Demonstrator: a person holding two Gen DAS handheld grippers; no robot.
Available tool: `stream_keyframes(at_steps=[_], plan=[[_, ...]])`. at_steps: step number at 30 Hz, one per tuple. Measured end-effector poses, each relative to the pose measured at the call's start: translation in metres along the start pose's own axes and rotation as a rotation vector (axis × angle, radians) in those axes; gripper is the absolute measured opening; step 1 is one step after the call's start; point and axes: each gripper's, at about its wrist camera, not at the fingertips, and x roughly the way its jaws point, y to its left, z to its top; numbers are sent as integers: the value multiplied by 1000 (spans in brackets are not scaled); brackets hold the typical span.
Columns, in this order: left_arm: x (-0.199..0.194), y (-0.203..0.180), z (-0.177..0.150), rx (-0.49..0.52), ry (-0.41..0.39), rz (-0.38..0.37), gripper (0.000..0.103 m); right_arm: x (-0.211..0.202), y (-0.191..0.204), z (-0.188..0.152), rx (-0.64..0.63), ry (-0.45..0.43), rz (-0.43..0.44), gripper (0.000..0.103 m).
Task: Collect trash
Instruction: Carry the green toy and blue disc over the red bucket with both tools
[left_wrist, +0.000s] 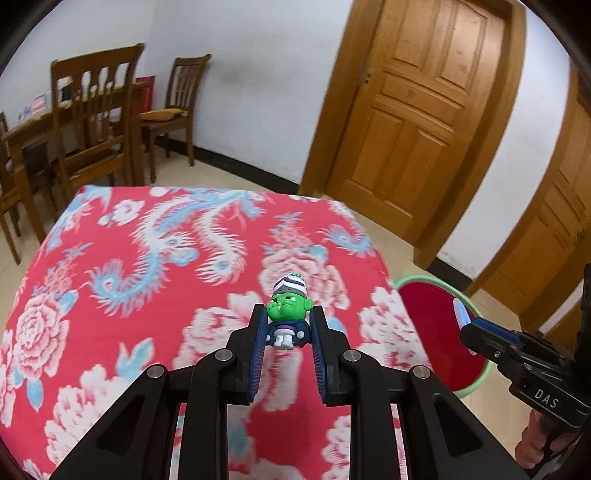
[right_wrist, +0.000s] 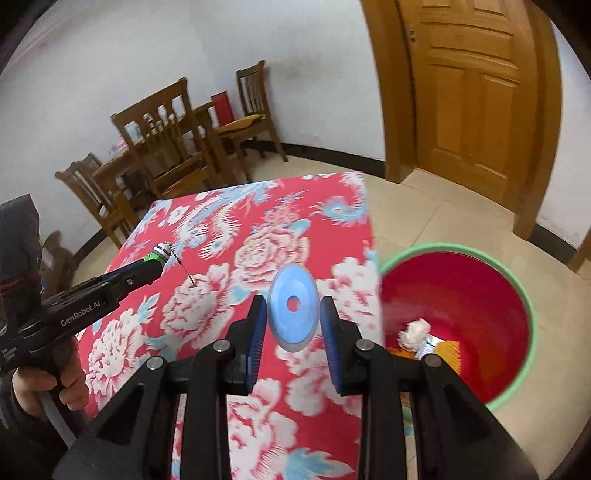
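- Because both pieces are headed for the bin (right_wrist: 513, 280), each is held up off the red floral cloth (left_wrist: 110, 295) rather than resting on it.
- Nearest the bin, the right gripper (right_wrist: 293, 314) has its jaws drawn in on a pale blue disc (right_wrist: 293, 306) with a hole in its middle; the pads press its edges, so the disc stands on edge, just beside the bin's rim and not yet over it.
- On the far side of that gripper from the bin, the left gripper (left_wrist: 286, 325) is nearly closed on a small green-faced toy figure (left_wrist: 288, 314), pinched at the body with the head sticking out; a thin bead chain (right_wrist: 184, 269) dangles from it.
- Inside the bin lie a crumpled white wad (right_wrist: 413, 330) and some orange scraps, so I judge part of the collecting is done.
- Well beyond the bin stand wooden chairs (left_wrist: 92, 122) and a door (left_wrist: 417, 110).
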Motion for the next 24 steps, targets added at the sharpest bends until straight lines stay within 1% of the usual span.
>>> stream_keyframes(at_steps=[8, 13, 19, 24], plan=[[19, -44, 0, 69, 25, -68, 23, -21, -42, -12, 77, -25, -58, 32], [34, -70, -3, 110, 45, -103, 23, -26, -67, -18, 119, -27, -102, 32], [55, -98, -12, 146, 86, -145, 23, -22, -92, -29, 161, -14, -138, 32], [71, -115, -18, 174, 113, -163, 23, -11, -117, -37, 210, 14, -150, 32]])
